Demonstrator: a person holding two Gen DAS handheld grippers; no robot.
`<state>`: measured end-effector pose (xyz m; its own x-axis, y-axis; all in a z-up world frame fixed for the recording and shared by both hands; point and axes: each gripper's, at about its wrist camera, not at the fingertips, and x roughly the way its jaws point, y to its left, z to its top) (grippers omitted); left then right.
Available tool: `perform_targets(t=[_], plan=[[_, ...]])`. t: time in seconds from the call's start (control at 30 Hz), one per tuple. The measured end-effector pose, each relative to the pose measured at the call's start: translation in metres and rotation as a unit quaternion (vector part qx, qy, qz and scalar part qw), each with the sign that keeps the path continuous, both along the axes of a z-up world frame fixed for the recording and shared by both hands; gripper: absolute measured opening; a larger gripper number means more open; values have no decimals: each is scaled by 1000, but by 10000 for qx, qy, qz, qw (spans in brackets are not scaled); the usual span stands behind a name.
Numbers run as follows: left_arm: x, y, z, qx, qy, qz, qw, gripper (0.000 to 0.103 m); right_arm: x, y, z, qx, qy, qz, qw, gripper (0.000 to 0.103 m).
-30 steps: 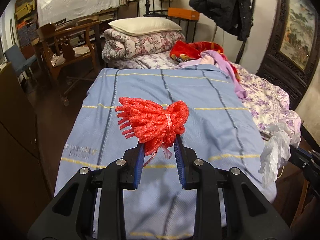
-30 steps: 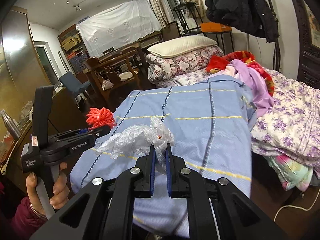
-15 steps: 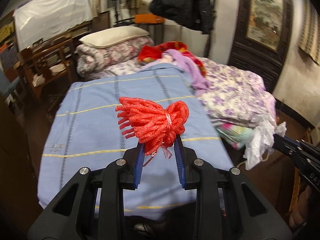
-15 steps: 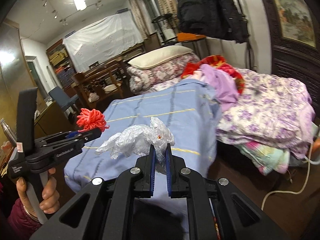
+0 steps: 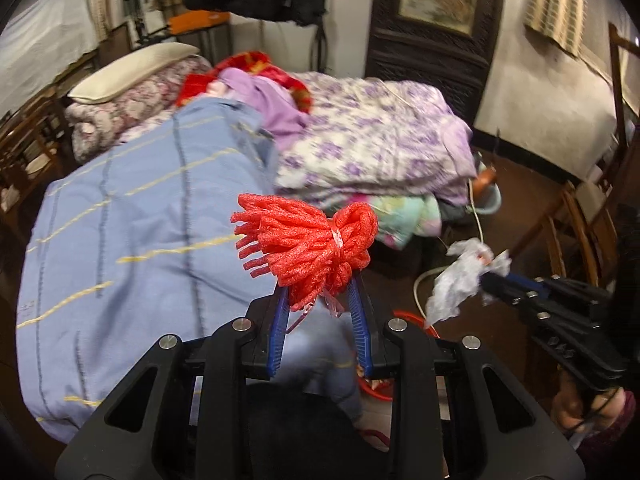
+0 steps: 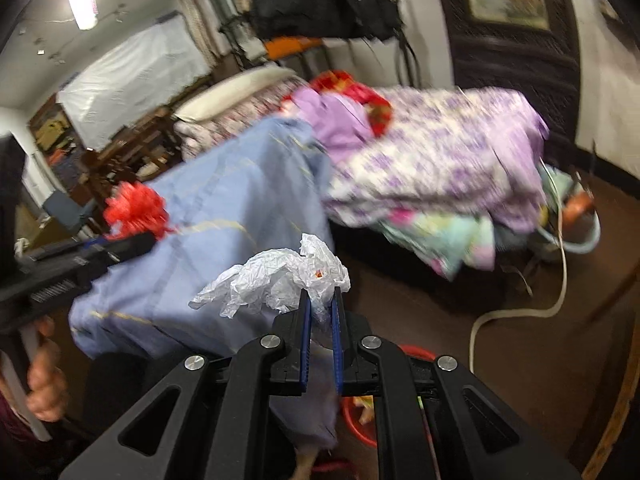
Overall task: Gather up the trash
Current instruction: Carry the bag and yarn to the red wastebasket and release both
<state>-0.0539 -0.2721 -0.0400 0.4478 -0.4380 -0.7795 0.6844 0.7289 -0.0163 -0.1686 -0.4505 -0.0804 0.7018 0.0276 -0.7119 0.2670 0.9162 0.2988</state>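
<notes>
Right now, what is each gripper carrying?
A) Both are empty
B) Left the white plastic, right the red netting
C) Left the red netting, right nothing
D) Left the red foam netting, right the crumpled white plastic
D: the left gripper has its jaws shut on the red foam netting, and the right gripper is pinching the crumpled white plastic.
</notes>
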Motion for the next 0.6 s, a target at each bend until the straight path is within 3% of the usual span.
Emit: perform_targets(t=[0.3,0.6], plan=[[-5,-33,-30,215,267,-306,9989,30,-4,-30,-92,374,890,-342,9947,10],[-3,-44,-50,373,438,-403,9975,30,9,-42,-182,684,1734,-391,9817,12]])
